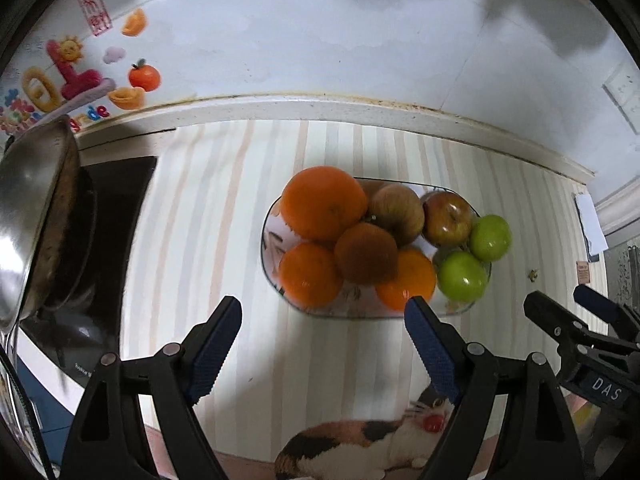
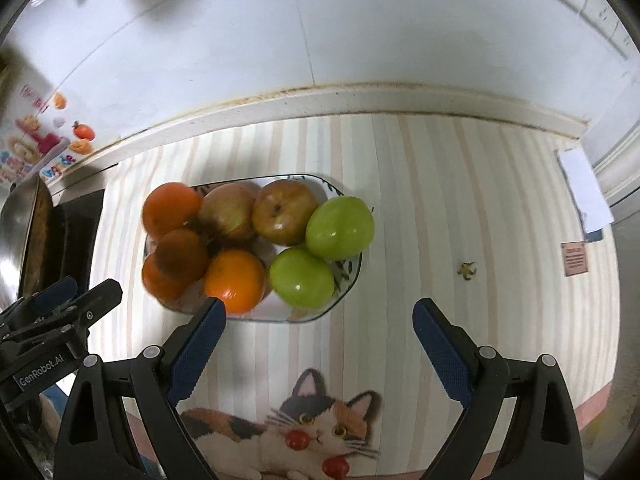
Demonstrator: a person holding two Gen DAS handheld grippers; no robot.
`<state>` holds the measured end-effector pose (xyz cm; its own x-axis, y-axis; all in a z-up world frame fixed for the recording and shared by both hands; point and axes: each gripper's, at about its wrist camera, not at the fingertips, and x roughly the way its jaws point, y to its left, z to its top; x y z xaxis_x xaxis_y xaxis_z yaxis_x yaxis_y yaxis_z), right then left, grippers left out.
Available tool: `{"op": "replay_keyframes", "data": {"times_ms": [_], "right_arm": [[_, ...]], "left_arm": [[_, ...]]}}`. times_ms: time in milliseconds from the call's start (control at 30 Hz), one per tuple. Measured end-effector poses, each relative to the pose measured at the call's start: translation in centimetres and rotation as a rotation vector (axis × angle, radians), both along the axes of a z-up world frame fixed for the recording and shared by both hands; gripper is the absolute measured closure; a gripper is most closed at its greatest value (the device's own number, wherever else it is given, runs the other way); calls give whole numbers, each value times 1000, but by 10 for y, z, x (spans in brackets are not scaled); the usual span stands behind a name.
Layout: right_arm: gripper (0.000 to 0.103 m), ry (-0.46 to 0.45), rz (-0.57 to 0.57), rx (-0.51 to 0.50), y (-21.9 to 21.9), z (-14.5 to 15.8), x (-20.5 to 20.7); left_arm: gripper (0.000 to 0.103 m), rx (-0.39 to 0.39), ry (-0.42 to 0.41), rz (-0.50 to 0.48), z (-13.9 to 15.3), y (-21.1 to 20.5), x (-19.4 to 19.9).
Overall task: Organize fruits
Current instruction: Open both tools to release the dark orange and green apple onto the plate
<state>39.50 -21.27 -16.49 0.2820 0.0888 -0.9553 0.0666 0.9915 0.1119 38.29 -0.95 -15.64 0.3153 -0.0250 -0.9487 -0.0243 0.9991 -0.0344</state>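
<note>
both hand-held grippers, left point(image 1: 322, 320) and right point(image 2: 320, 322), gape wide and empty. fruits sit piled in the plate point(image 2: 348, 280) mid-frame on the counter point(image 2: 440, 200); take the exposed green apple point(image 2: 340, 227) first, squeezing gently.

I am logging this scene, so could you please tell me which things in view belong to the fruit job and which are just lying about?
Part of the job:
- plate
- oranges
- red apples
- green apples
- brown fruit
- left gripper, right gripper, both open

Just lying about:
- metal pan
- cat mat
- paper
</note>
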Motion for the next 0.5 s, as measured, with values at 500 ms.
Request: {"op": "replay_keyframes", "data": {"times_ms": [500], "right_arm": [[7,-174,-11,-29,14,87,-84]], "left_arm": [[20,14,-140,-43,70,-4,-79]]}}
